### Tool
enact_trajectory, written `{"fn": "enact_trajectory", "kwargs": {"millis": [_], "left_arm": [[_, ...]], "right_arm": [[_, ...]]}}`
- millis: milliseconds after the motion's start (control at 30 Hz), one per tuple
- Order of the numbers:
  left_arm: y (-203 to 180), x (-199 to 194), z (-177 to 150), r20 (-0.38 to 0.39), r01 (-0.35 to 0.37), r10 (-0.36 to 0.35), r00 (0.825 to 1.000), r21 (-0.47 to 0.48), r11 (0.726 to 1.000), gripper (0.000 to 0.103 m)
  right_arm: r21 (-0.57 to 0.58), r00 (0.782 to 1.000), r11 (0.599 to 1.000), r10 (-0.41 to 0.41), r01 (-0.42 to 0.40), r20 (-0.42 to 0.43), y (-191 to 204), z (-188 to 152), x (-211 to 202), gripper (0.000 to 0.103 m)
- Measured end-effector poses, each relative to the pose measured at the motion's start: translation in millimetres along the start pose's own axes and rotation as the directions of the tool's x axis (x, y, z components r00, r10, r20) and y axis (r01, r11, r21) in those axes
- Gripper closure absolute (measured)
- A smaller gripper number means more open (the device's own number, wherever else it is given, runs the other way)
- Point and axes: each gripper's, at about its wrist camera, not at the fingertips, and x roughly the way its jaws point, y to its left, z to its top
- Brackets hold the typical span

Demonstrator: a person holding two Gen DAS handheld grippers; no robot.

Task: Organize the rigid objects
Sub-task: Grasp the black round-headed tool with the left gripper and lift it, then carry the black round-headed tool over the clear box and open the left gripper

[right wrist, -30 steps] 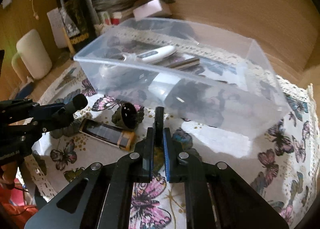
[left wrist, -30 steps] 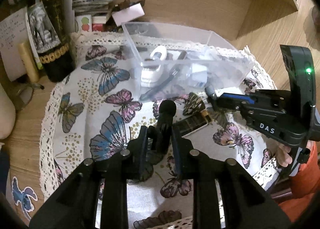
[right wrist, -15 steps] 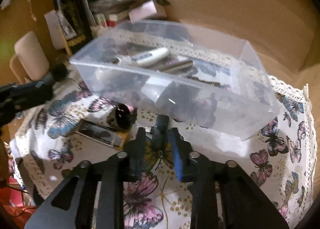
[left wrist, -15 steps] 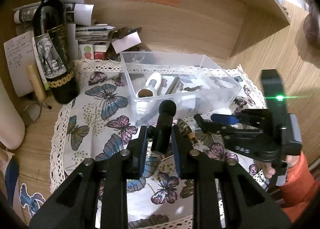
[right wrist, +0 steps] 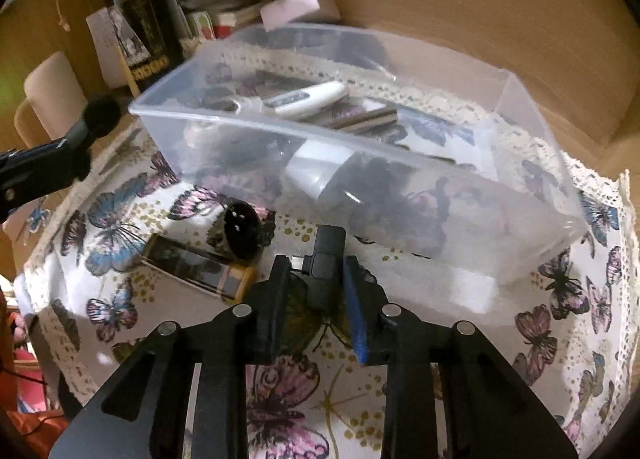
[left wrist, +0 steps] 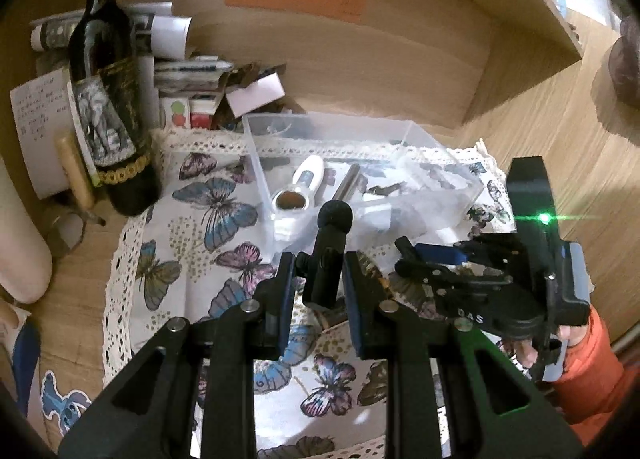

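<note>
My left gripper [left wrist: 315, 279] is shut on a small black microphone [left wrist: 330, 243] with a foam tip, held above the butterfly cloth near the clear plastic box [left wrist: 456, 201]. The microphone also shows at the left of the right wrist view [right wrist: 86, 127]. My right gripper [right wrist: 312, 279] is shut on a small black clip-on device [right wrist: 326, 259], just in front of the box [right wrist: 520, 227]. The box holds a white thermometer [right wrist: 308, 97], a metal tube [right wrist: 368, 119] and other items. A black round part [right wrist: 242, 229] and a dark flat lighter-like piece [right wrist: 196, 267] lie on the cloth.
A dark wine bottle [left wrist: 112, 115] stands at the back left beside papers and small cartons [left wrist: 208, 87]. A cream mug [right wrist: 52, 99] stands left of the cloth. A wooden wall [left wrist: 360, 59] runs behind the box. The lace cloth edge [left wrist: 116, 279] lies at the left.
My left gripper has lifted the microphone up off the cloth. My right gripper, shut with nothing seen in it before, opened and closed on the black clip-on device in front of the box.
</note>
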Motion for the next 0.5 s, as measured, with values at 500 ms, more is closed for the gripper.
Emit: {"fn": "enact_trajectory", "kwargs": {"millis": [500], "left_arm": [[-20,-4,44,0.111,0.008,-0.009,0.994,0.013,1.000,0.080]], "right_arm": [[0.079,0.968,0.997,-0.041,0.023,0.248,-23,18,-83,0.079]]}}
